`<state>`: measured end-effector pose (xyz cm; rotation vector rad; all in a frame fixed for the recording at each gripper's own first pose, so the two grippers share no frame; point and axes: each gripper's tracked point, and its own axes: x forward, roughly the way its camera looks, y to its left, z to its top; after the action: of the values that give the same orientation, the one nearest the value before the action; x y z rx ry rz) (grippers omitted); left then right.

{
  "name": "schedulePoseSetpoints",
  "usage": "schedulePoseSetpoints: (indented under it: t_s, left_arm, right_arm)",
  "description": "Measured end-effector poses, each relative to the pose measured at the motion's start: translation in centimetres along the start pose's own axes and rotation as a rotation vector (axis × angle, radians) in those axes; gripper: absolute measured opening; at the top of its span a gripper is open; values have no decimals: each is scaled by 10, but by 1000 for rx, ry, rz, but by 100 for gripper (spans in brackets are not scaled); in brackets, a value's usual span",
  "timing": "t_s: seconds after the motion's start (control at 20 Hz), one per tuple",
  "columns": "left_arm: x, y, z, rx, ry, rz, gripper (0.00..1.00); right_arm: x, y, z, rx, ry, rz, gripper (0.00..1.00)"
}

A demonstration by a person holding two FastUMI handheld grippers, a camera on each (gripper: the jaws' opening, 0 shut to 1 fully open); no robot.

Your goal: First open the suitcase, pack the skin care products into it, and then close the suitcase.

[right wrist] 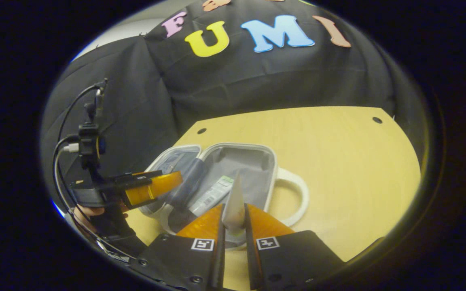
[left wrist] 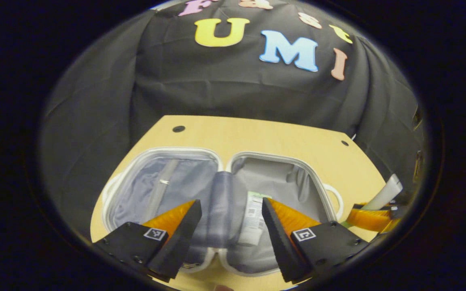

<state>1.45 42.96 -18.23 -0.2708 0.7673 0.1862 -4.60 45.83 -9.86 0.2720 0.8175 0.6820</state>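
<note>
A small white suitcase [left wrist: 217, 155] lies open on the table, both grey-lined halves facing up. A labelled skin care tube [left wrist: 253, 218] rests in its right half. My left gripper [left wrist: 229, 206] hovers open over the near middle of the case, holding nothing. My right gripper [right wrist: 234, 212] is shut on a pale tube [right wrist: 235, 198] that points up between its fingers, just in front of the suitcase [right wrist: 271, 161]. The packed tube [right wrist: 212, 194] lies in the near half. In the left gripper view the right gripper [left wrist: 372, 218] and its tube [left wrist: 387, 193] sit at the far right.
The wooden table [right wrist: 338, 161] has bare surface to the right of the case. The suitcase's white handle [right wrist: 297, 198] loops out toward that side. A hand [right wrist: 89, 212] holds the left gripper [right wrist: 156, 186], with cables rising above it.
</note>
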Motion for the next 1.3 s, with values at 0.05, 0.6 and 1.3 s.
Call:
schedulePoseSetpoints:
  t_s: [0.05, 0.6, 1.3]
  left_arm:
    - [-11, 14, -3, -24, -12, 32, 97]
    - [-73, 220, 14, -177, -62, 336, 98]
    - [29, 318, -14, -508, 125, 138, 99]
  right_arm:
    - [14, 3, -7, -23, 30, 4, 23]
    - [20, -12, 21, -145, -104, -104, 96]
    - [-73, -73, 47, -39, -232, -350, 96]
